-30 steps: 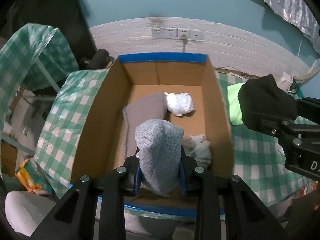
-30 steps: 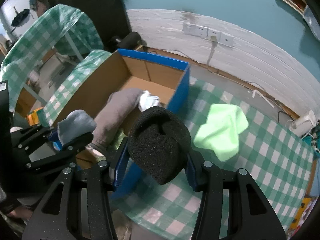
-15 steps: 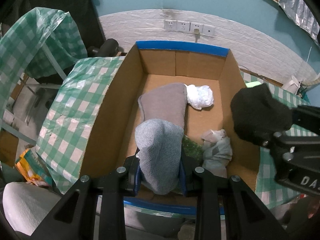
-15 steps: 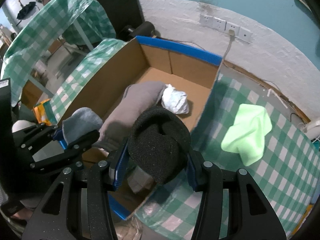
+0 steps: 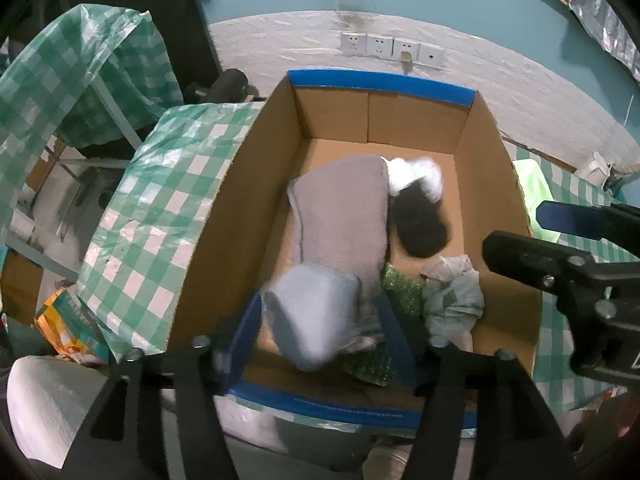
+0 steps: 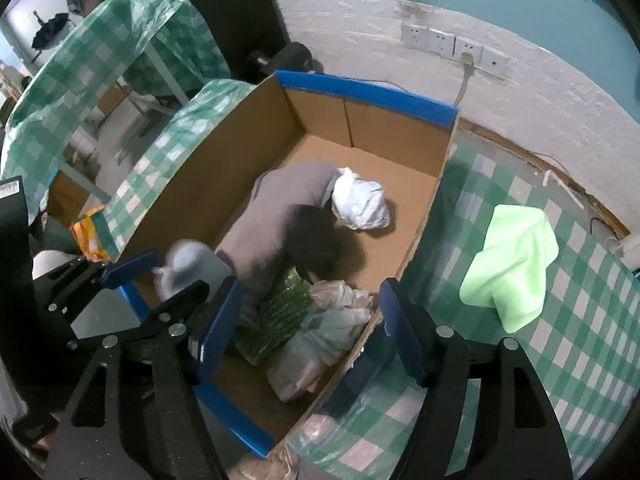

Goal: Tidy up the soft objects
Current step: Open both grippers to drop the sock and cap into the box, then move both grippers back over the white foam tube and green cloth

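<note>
Two tongs hang over one cardboard box (image 5: 240, 200) with blue-taped rims. The left gripper (image 5: 320, 320) is opening, a blurred knitted grey sock (image 5: 316, 312) loose between its pads. The right gripper (image 6: 308, 320) is opening, empty; a black knit hat (image 6: 316, 244) lies inside by a grey cloth (image 6: 280, 216). Beyond, one lime cloth (image 6: 512, 260) sits on the checked table (image 6: 580, 360).

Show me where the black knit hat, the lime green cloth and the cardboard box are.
black knit hat (image 5: 422, 226), left wrist view, its dark middle.
lime green cloth (image 6: 516, 256), right wrist view, centre fold.
cardboard box (image 6: 208, 160), right wrist view, left inner wall.
</note>
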`<state>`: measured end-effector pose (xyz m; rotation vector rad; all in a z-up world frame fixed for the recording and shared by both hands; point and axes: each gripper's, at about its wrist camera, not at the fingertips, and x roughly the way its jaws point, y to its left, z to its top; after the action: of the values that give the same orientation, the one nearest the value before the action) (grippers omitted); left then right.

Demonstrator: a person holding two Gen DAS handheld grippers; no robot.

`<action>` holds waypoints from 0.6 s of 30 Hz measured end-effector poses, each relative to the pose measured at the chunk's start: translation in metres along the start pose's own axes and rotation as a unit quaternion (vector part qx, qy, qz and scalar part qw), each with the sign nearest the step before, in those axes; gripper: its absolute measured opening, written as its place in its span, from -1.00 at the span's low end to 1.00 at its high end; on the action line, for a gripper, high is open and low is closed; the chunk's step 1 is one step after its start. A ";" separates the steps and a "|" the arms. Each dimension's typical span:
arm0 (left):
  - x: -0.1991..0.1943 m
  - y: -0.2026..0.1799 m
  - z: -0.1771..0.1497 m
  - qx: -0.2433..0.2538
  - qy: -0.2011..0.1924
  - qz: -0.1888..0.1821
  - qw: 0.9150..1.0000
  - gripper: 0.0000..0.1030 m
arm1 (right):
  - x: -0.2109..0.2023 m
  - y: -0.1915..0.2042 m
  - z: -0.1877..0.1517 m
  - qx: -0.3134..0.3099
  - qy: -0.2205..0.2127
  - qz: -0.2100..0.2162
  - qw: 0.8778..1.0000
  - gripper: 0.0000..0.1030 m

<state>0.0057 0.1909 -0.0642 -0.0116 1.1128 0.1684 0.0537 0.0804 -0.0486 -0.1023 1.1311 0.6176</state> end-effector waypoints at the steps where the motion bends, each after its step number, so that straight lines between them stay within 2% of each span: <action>1: -0.001 0.000 0.000 0.000 -0.002 0.002 1.000 0.38 | -0.001 -0.001 0.000 0.000 -0.001 0.000 1.000 0.41; 5: -0.005 -0.005 0.001 0.006 -0.009 -0.001 1.000 0.46 | -0.006 -0.007 -0.002 0.005 -0.004 -0.007 1.000 0.41; 18: -0.021 -0.034 0.004 0.040 -0.029 -0.014 0.999 0.51 | -0.027 -0.038 -0.016 0.032 -0.015 -0.030 0.999 0.41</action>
<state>0.0046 0.1551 -0.0462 0.0492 1.0605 0.0994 0.0528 0.0317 -0.0409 -0.0715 1.1132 0.5268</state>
